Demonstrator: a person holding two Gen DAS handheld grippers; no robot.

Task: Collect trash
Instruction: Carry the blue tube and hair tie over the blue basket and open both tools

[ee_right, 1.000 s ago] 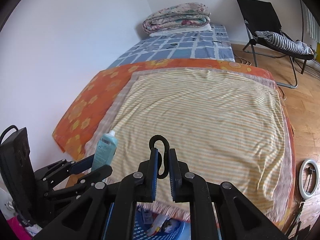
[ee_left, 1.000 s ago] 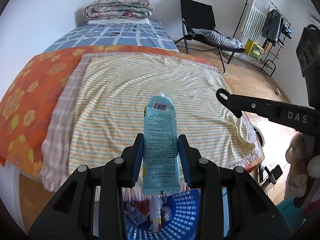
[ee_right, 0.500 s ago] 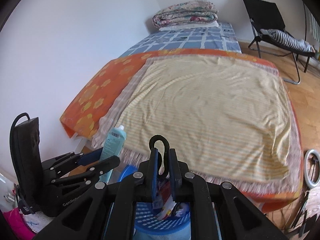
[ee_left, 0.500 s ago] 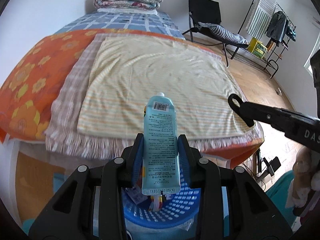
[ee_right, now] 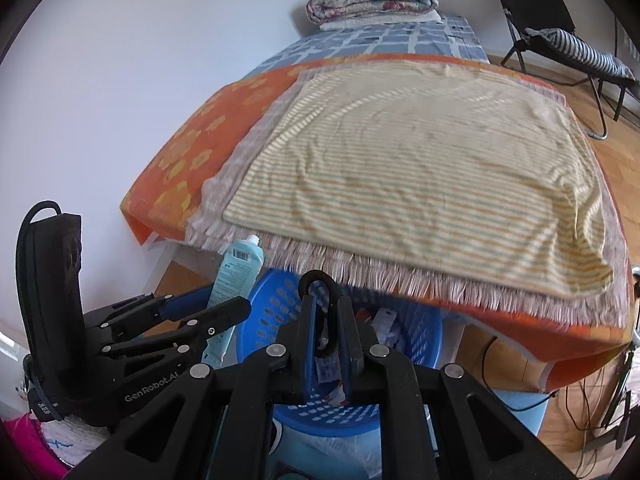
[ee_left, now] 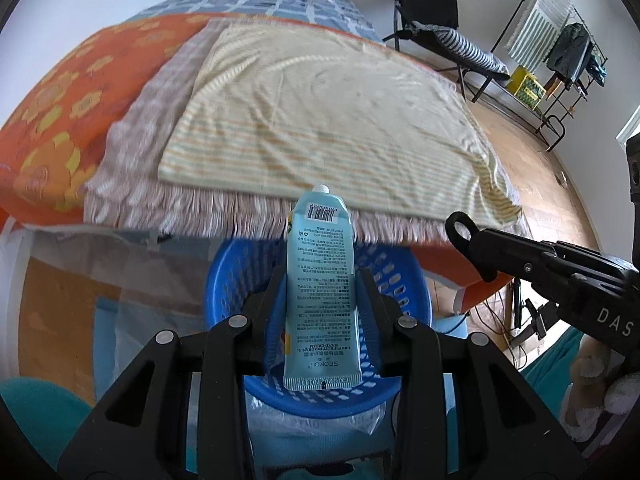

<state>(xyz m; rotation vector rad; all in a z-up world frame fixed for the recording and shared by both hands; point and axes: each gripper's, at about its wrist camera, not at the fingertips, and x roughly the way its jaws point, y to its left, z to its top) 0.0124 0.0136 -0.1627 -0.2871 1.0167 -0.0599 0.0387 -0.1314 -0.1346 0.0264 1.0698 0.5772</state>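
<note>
My left gripper (ee_left: 321,280) is shut on a light blue cream tube (ee_left: 321,280), cap pointing away, and holds it above a blue perforated basket (ee_left: 256,256) on the floor at the bed's foot. The tube (ee_right: 236,276) and left gripper (ee_right: 192,316) also show at the left of the right wrist view. My right gripper (ee_right: 325,312) is shut on a black hook-shaped object (ee_right: 320,284) over the basket (ee_right: 272,320), which holds several wrappers. The right gripper also shows in the left wrist view (ee_left: 464,232).
A bed (ee_left: 320,92) with a striped yellow towel, fringed blanket and orange flowered cover stands just beyond the basket. A black folding chair (ee_left: 432,12) and a clothes rack (ee_left: 560,48) stand at the far right on the wooden floor. Cables (ee_right: 592,400) lie right of the basket.
Both grippers have drawn back from the bed and dropped lower, so the blue basket is now beneath the tube and the hook. Both grips are unchanged.
</note>
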